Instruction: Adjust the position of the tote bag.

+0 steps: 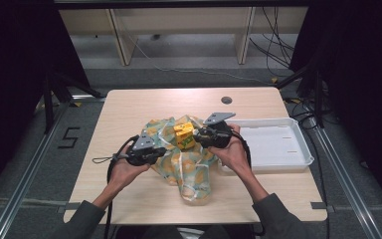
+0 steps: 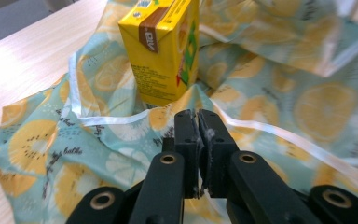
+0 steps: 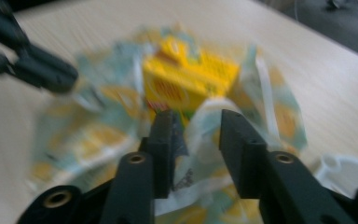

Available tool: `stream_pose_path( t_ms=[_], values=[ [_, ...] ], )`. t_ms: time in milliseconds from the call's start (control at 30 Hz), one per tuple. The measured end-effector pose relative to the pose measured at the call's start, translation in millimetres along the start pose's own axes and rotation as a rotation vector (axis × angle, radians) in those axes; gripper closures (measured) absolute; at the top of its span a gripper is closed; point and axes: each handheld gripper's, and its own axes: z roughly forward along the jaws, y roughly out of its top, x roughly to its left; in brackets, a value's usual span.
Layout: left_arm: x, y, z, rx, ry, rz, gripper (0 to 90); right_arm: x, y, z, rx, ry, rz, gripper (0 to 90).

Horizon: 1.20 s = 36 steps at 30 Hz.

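Juice carton [image 1: 184, 136], yellow, is standing upright on the lemon-print cloth [image 1: 186, 169], roughly mid-table, closer to the white tray [image 1: 278, 144] than to the left edge. Cloth is lying bunched around the carton, with a tail running toward the near edge.

Left gripper [image 1: 151, 153] is sitting over the cloth just left of the carton. Left gripper view: fingers [image 2: 186, 140] are pressed together with a thin bit of cloth edge pinched between them, carton just beyond the tips.

Right gripper [image 1: 201, 135] is sitting right beside the carton, tray side. Right gripper view is blurred: fingers [image 3: 165, 135] are standing apart at a moderate gap, cloth lying between them, can't tell if the pads are pressing it.

Tray is sitting at the right edge of the table [image 1: 129, 109].
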Motion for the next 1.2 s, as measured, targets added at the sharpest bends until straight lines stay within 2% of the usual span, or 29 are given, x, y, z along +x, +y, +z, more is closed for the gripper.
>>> stream_pose_path(
  t_ms=[33, 67, 100, 167, 233, 267, 300, 367, 433, 467, 500, 533, 600, 633, 700, 733, 767, 800, 833, 900, 933, 1000, 1033, 1067, 1100, 1133, 1167, 1200],
  values=[
    [0.7, -1.2, 5.8, 0.019, 0.007, -0.009, 87.6, -1.0, -6.1, 8.4, 0.048, -0.035, 0.004, 74.0],
    [3.2, -3.8, 13.2, 0.048, 0.012, -0.003, 88.8, -3.3, -9.8, 12.9, 0.072, -0.054, 0.011, 76.4],
    [7.4, -7.9, 19.9, 0.092, 0.011, 0.001, 89.4, -6.3, -15.6, 20.5, 0.098, -0.064, 0.016, 78.6],
    [13.2, -17.0, 25.4, 0.129, 0.009, -0.01, 89.6, -10.9, -26.3, 34.4, 0.165, -0.071, 0.055, 80.3],
    [16.3, -26.6, 26.8, 0.144, 0.013, -0.048, 89.6, -16.0, -34.7, 44.3, 0.213, -0.067, 0.05, 81.6],
    [17.4, -29.5, 26.6, 0.15, 0.021, -0.048, 89.6, -17.8, -38.6, 49.6, 0.206, -0.08, 0.05, 81.8],
    [19.2, -32.8, 26.2, 0.157, 0.016, -0.042, 89.6, -18.5, -39.1, 50.0, 0.222, -0.073, 0.053, 81.8],
    [20.5, -35.5, 24.0, 0.144, 0.011, -0.072, 89.5, -19.1, -40.6, 53.0, 0.206, -0.073, 0.049, 81.3],
    [19.9, -33.1, 17.1, 0.124, 0.014, -0.063, 89.4, -17.3, -38.5, 50.0, 0.212, -0.068, 0.059, 79.0],
    [19.1, -31.5, 12.0, 0.116, 0.015, -0.05, 88.6, -16.6, -37.3, 48.8, 0.197, -0.055, 0.054, 76.8],
    [16.9, -30.5, 7.2, 0.094, 0.016, -0.061, 87.2, -14.5, -34.9, 45.9, 0.188, -0.053, 0.069, 74.2],
    [15.5, -29.6, 0.9, 0.083, 0.011, -0.054, 85.8, -12.1, -32.2, 43.3, 0.172, -0.059, 0.075, 70.2],
    [9.9, -29.2, -10.5, 0.035, 0.012, -0.079, 82.7, -8.2, -24.2, 33.3, 0.142, -0.049, 0.09, 61.2],
    [7.4, -29.3, -16.6, 0.024, 0.009, -0.084, 80.7, -7.6, -20.3, 28.8, 0.113, -0.043, 0.071, 57.3],
    [3.0, -30.8, -27.8, 0.001, -0.001, -0.09, 75.4, -3.9, -13.2, 20.9, 0.057, -0.053, 0.083, 49.5],
    [-0.9, -32.6, -35.5, -0.007, -0.011, -0.1, 73.2, -2.7, -9.4, 15.7, 0.062, -0.041, 0.082, 46.2],
    [-3.5, -34.1, -38.7, -0.013, -0.014, -0.112, 70.2, -0.7, -5.5, 11.3, 0.042, -0.038, 0.074, 42.4],
    [-5.7, -35.7, -41.7, -0.023, -0.022, -0.12, 67.3, 1.3, -4.5, 10.9, 0.018, -0.052, 0.091, 40.2],
    [-8.9, -37.3, -45.8, -0.032, -0.032, -0.135, 64.5, 0.9, -2.7, 9.0, 0.012, -0.039, 0.073, 38.7],
    [-15.0, -42.8, -53.7, -0.027, -0.041, -0.156, 58.6, 4.0, -0.6, 9.5, -0.019, -0.05, 0.084, 34.8],
    [-18.5, -45.4, -56.6, -0.035, -0.042, -0.165, 55.9, 3.6, 0.8, 9.0, -0.01, -0.047, 0.076, 33.7],
    [-24.6, -50.4, -64.8, -0.009, -0.036, -0.169, 49.4, 5.5, 1.0, 12.8, -0.03, -0.047, 0.095, 31.3],
    [-28.0, -53.9, -67.1, -0.016, -0.033, -0.183, 47.1, 4.7, 1.8, 13.8, -0.017, -0.041, 0.08, 29.8],
    [-31.1, -56.6, -69.5, -0.013, -0.039, -0.198, 44.6, 6.0, 2.1, 15.8, -0.02, -0.047, 0.093, 28.3],
    [-33.9, -60.7, -72.6, 0.001, -0.033, -0.19, 43.0, 6.8, 2.3, 18.1, -0.029, -0.054, 0.099, 27.3],
    [-36.6, -63.0, -72.8, -0.011, -0.027, -0.204, 42.1, 5.7, 3.1, 20.5, -0.038, -0.05, 0.082, 26.3],
    [-37.1, -66.2, -75.4, 0.016, -0.031, -0.185, 41.1, 5.7, 3.7, 21.5, -0.036, -0.049, 0.079, 25.3],
    [-39.6, -68.8, -76.4, 0.019, -0.025, -0.193, 39.3, 6.1, 4.5, 22.3, -0.033, -0.056, 0.089, 23.6]
  ],
)
